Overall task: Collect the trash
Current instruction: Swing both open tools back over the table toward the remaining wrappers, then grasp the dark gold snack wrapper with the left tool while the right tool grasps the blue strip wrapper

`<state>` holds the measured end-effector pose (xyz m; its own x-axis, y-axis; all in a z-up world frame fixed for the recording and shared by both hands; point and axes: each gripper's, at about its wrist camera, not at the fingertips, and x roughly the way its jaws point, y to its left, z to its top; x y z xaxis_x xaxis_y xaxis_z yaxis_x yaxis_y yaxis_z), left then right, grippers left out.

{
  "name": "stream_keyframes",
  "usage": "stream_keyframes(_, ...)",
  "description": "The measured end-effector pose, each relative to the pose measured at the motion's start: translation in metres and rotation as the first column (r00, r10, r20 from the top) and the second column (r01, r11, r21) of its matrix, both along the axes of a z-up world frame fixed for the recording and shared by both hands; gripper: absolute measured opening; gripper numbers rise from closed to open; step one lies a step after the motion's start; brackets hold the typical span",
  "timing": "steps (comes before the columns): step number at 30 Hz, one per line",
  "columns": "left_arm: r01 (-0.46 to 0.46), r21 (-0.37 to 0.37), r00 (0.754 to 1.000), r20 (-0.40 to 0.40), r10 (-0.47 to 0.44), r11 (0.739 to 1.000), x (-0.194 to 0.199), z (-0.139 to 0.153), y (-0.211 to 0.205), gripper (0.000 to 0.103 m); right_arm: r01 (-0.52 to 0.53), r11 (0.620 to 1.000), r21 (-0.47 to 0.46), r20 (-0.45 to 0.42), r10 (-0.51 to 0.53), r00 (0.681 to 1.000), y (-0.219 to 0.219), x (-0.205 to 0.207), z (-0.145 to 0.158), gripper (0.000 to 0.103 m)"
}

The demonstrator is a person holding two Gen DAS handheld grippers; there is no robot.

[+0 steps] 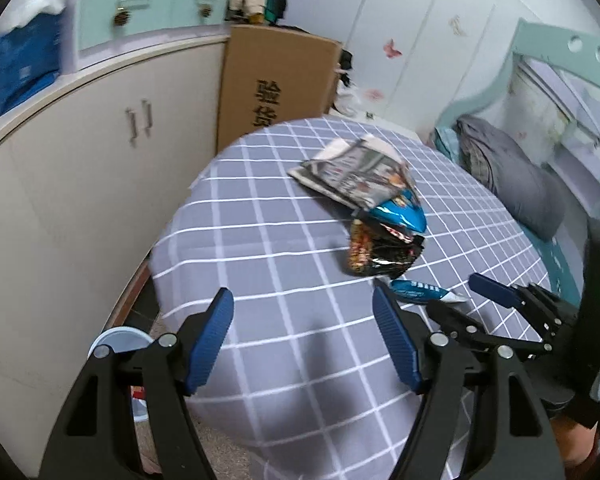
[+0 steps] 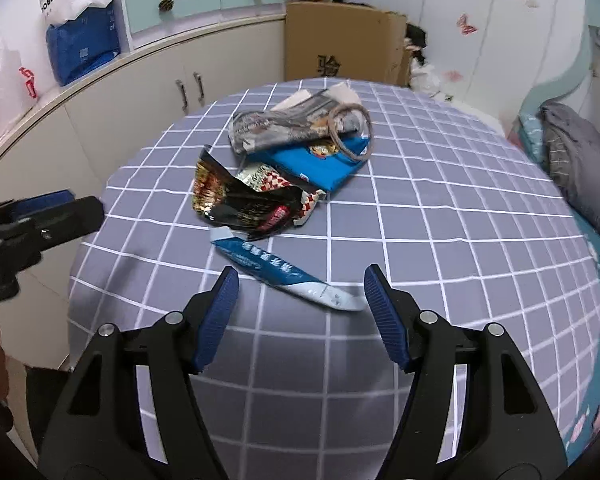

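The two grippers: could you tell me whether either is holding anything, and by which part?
Nothing is held: the left gripper and right gripper are both open above the wrappers.

Left tongs [image 1: 303,308] gape empty over the checked tablecloth [image 1: 260,248], wrappers [image 1: 380,248] heaped beyond, right tongs [image 1: 460,294] alongside.

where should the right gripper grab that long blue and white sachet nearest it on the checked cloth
Grip the long blue sachet across its narrow width near the middle, coming from above with the right gripper. It lies flat and slanted on the checked tablecloth, clear of the black wrapper, so turning the open jaws square to its long axis probably suits best.
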<state>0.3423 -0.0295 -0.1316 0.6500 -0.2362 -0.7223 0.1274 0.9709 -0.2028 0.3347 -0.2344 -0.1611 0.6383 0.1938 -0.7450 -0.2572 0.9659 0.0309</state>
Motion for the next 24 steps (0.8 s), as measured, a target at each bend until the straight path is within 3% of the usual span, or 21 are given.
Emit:
stream_keyframes(3, 0.026, 0.008, 1.000, -0.010, -0.026, 1.000, 0.013, -0.007, -0.012, 0.070, -0.043, 0.999, 0.013, -0.031, 0.044, 0.999, -0.003, 0.010, -0.008, 0.062)
stream_keyframes(4, 0.034, 0.014, 0.999, -0.015, -0.033, 0.999, 0.017, -0.009, -0.015, 0.070, -0.056, 0.998, -0.010, -0.031, 0.055, 0.998, -0.001, 0.012, -0.010, 0.054)
stream_keyframes(11, 0.088, 0.024, 0.995, -0.040, -0.087, 0.996, 0.040, -0.022, -0.040, 0.070, -0.072, 0.997, -0.003, -0.032, 0.072, 0.997, -0.014, 0.012, -0.010, 0.025)
stream_keyframes(20, 0.122, -0.019, 0.991, -0.045, -0.123, 0.992, 0.064, -0.035, -0.068, 0.070, 0.052, 0.998, 0.042, -0.032, -0.051, 0.998, -0.054, 0.003, -0.008, 0.018)
stream_keyframes(24, 0.141, -0.047, 0.989, -0.044, -0.143, 0.989, 0.071, -0.036, -0.084, 0.055, 0.074, 0.995, 0.073, -0.035, -0.072, 0.997, -0.063, 0.000, -0.008, 0.018)
